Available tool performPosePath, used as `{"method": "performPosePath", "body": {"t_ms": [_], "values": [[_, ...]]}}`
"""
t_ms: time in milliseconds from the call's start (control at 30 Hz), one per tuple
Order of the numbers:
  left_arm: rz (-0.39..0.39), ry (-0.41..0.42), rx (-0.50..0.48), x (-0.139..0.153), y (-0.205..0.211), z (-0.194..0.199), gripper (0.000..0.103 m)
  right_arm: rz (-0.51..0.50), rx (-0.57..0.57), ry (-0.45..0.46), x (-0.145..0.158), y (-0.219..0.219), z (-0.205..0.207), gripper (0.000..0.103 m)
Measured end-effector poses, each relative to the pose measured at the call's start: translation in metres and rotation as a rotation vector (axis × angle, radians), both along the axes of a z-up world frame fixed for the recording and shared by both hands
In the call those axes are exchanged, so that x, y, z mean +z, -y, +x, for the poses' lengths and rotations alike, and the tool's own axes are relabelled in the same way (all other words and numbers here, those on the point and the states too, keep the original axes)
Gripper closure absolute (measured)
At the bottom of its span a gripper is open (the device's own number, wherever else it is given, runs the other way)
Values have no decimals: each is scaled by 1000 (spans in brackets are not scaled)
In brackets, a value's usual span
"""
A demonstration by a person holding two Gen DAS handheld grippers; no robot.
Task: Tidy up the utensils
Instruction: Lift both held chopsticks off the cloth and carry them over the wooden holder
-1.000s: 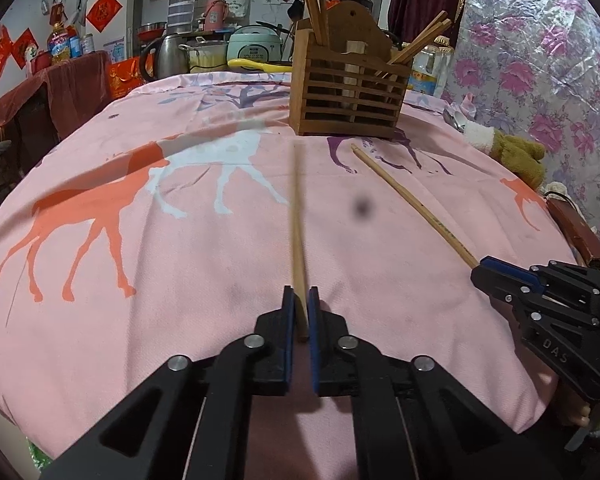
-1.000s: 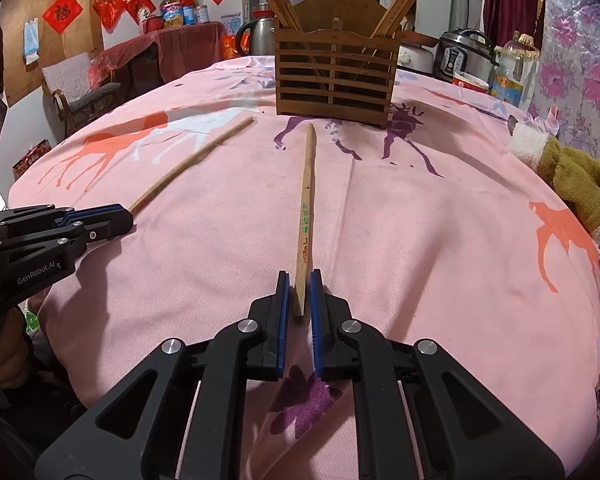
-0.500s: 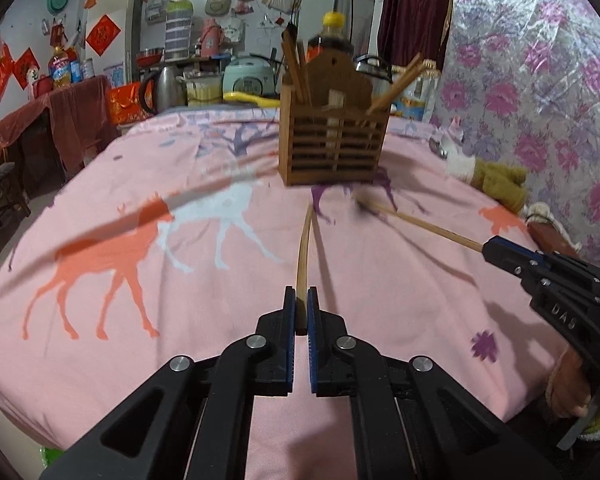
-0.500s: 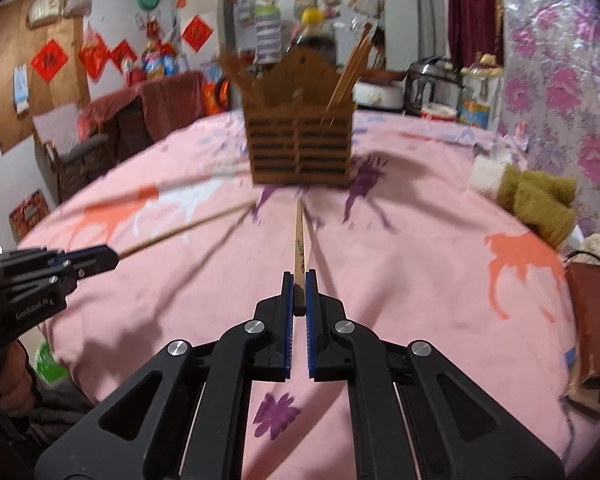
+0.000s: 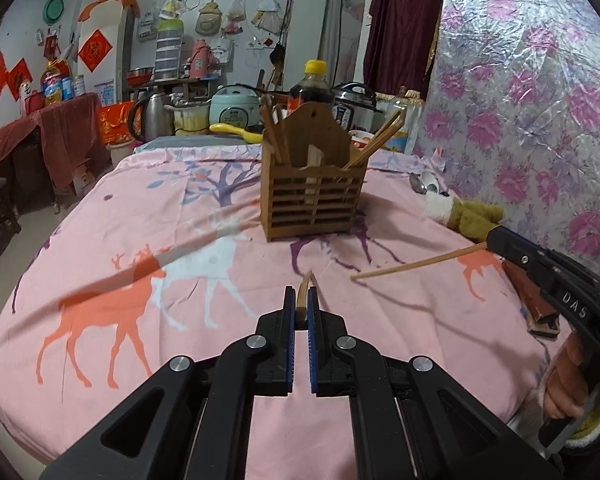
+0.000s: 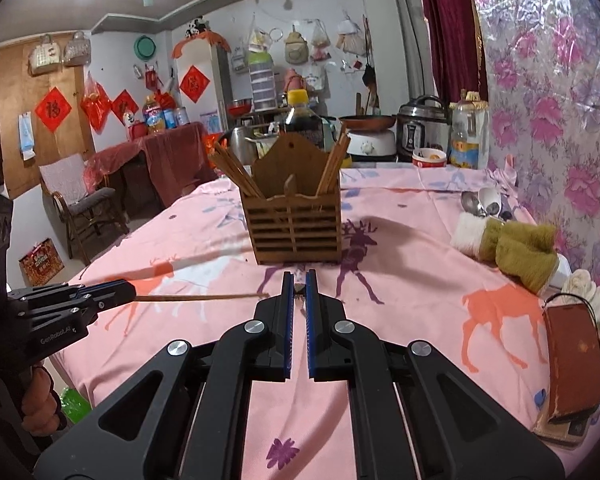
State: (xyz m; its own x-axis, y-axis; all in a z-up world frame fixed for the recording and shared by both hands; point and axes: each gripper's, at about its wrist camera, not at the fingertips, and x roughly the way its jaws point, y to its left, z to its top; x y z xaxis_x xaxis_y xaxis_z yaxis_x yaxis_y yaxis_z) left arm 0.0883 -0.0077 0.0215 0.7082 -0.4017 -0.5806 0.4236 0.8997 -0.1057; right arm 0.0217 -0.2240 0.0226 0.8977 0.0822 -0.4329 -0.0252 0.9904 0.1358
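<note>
Both claws were clamped on thin wooden chopsticks, left claw [image 5: 299, 312] w/ one [image 5: 303, 294], right claw [image 6: 295, 292] w/ another [image 5: 416, 265], above the desk's near edge. Slatted wooden holder [image 5: 315, 204] sat mid-desk. Imo tip them upright b4 dropping in.

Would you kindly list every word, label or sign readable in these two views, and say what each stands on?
"DAS": on the right gripper's body.
"GenRobot.AI": on the left gripper's body.
"福": on the red diamond sign on the brown wall panel.
The other red signs, the bottle labels and the cooker panels are too small or blurred to read.
</note>
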Motion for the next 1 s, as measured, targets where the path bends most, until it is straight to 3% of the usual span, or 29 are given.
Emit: {"method": "performPosePath", "body": {"t_ms": [567, 1000], "values": [[-23, 33, -103, 63, 38, 50, 97, 23, 20, 57, 44, 7, 34, 97], [-70, 209, -78, 163, 66, 111, 97, -1, -6, 185, 123, 11, 101, 97]]}}
